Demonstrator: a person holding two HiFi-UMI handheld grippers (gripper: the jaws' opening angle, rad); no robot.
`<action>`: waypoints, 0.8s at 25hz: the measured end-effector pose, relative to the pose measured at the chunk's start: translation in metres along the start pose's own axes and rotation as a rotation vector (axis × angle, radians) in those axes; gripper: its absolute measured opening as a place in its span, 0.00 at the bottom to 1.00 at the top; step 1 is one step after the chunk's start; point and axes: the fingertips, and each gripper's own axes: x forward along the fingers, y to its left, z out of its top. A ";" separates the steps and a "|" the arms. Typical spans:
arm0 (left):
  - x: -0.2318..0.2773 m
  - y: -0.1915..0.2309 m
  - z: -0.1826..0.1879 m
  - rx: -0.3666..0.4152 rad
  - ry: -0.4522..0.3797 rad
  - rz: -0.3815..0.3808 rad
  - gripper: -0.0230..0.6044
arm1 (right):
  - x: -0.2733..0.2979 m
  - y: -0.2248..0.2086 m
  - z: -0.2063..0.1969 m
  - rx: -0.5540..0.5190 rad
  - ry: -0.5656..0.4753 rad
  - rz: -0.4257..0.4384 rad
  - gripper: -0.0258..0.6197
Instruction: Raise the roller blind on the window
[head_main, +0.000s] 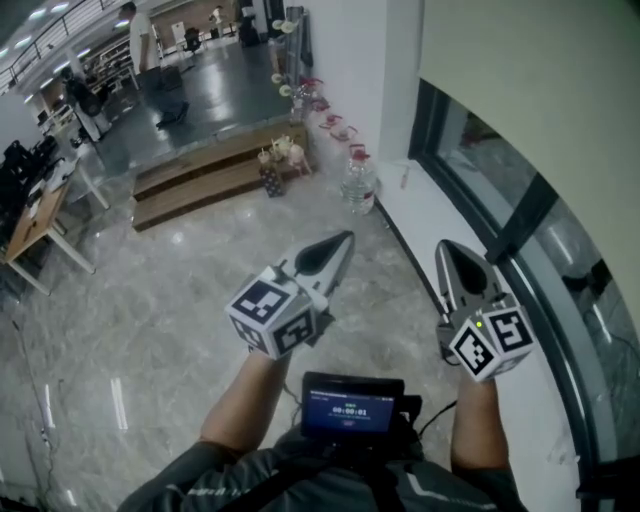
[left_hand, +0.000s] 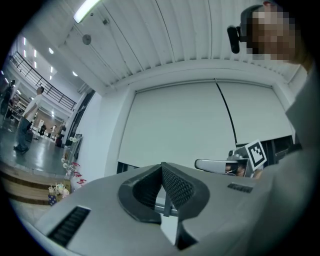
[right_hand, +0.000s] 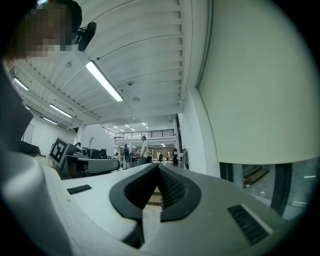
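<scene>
You hold both forearms out ahead of your body, roughly level and side by side, the left gripper (head_main: 340, 246) angled a touch toward the right, the right gripper (head_main: 448, 252) pointing along the window (head_main: 560, 250) wall. Each carries its cube of black-and-white square markers facing up at you; there is no readable wording on them. The small screen (head_main: 352, 407) at your chest shows a row of digits, too small to read with certainty. In the left gripper view the jaws of the left gripper (left_hand: 161, 167) meet at the tip with nothing between them, and in the right gripper view the right gripper (right_hand: 158, 167) is likewise closed and empty. The roller blind (head_main: 540, 90) hangs partway down, with glass showing below its bottom edge. From the left gripper it fills the wall ahead, well beyond the jaws, a pale panel (left_hand: 180, 125) with a thin dark line (left_hand: 225, 115) running down it. From the right gripper it sits off to the right side (right_hand: 260, 80), not in line with the jaws. Neither gripper touches it.
</scene>
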 end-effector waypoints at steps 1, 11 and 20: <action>0.009 0.003 -0.001 0.000 0.004 0.004 0.02 | 0.006 -0.006 -0.001 0.001 0.004 0.011 0.05; 0.096 0.015 -0.006 -0.001 0.014 0.015 0.02 | 0.035 -0.078 0.000 -0.013 0.014 0.051 0.05; 0.152 0.027 -0.015 -0.001 0.020 0.046 0.02 | 0.059 -0.136 0.000 -0.004 -0.009 0.086 0.05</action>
